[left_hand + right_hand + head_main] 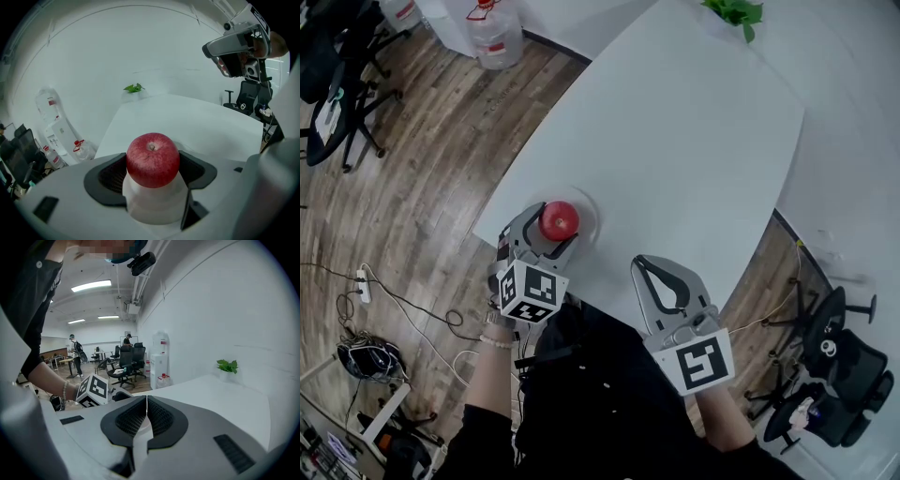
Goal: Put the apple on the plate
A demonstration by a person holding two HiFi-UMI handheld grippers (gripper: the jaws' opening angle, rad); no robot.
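Note:
A red apple sits between the jaws of my left gripper, which is shut on it, directly over a small pale plate near the white table's near-left edge. In the left gripper view the apple is stem up and fills the gap between the two black pads; I cannot tell whether it rests on the plate. My right gripper hovers over the table's near edge to the right of the plate. It is shut, its pads meeting with nothing between them.
The white table curves away to a potted plant at the far end. Water bottles and office chairs stand on the wooden floor at left, and cables lie there. Another chair stands at right.

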